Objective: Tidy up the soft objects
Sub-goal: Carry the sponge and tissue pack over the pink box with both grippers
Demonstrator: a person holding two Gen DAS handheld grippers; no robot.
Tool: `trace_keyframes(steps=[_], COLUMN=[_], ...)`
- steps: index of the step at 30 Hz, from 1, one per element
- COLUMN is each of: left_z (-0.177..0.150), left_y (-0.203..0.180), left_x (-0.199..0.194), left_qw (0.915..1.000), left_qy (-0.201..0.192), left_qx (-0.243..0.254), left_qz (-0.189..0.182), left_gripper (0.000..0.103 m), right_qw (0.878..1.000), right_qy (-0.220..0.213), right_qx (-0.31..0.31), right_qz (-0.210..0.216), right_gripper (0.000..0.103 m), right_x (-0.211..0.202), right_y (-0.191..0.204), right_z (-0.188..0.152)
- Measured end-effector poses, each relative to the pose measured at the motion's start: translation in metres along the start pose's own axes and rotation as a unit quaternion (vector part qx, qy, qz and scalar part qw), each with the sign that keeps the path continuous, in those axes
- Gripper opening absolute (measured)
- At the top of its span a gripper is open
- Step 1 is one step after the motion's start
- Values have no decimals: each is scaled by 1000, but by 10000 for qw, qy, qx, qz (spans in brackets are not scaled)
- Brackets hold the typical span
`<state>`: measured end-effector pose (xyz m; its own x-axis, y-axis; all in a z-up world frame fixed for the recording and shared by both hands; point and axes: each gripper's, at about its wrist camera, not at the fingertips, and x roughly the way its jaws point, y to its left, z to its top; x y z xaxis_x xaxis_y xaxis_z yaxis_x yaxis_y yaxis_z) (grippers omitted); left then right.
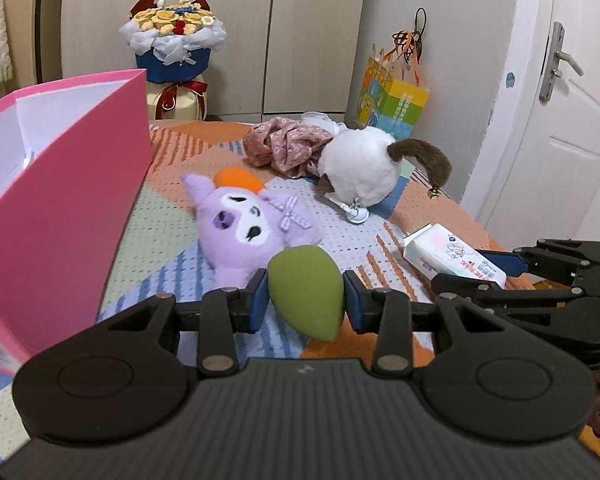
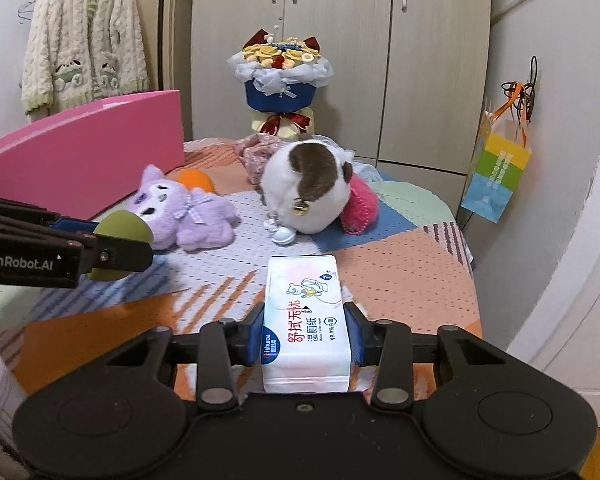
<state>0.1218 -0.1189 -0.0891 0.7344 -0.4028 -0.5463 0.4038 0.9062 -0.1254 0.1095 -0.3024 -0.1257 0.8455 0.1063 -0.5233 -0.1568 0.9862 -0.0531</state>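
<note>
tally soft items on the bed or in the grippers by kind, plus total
Plush toys: 2, purple plush, white-and-brown plush
Sponges: 1, green sponge in the left gripper
Wipe packs: 1, wet-wipe pack in the right gripper
Floral cloth: 1
Pink knit: 1
Orange item: 1
Total: 7

The green teardrop sponge (image 1: 306, 294) hangs off the bed, pinched at its wide middle, pointed end down. The white wet-wipe pack (image 2: 306, 322) is held flat, lengthways, printed face up, lifted above the bed. On the patchwork cover, the purple plush (image 1: 247, 224) lies on its back with a checked bow, an orange ball (image 1: 239, 179) touching its head. Behind it the round white-and-brown plush (image 2: 306, 190) sits against crumpled pink floral cloth (image 1: 281, 146). The pink box (image 1: 65, 184) stands open at the left.
</note>
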Motion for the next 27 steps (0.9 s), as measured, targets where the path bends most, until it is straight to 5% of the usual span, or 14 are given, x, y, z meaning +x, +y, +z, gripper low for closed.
trace_keyframes(steps=[17, 27], left_z=[-9, -16], left_y=[38, 60], left_x=[-64, -112], left_qw=[9962, 9950], left_qy=[556, 791], left_qx=[-84, 94], left_qz=[-659, -596], left_gripper=[38, 38], right_qw=[9951, 9865], right_qy=[351, 604], right_qx=[-24, -180], right_qz=[927, 1515], right_gripper=[45, 45], right_x=[-54, -78], right_y=[41, 83], right_z=[-2, 10])
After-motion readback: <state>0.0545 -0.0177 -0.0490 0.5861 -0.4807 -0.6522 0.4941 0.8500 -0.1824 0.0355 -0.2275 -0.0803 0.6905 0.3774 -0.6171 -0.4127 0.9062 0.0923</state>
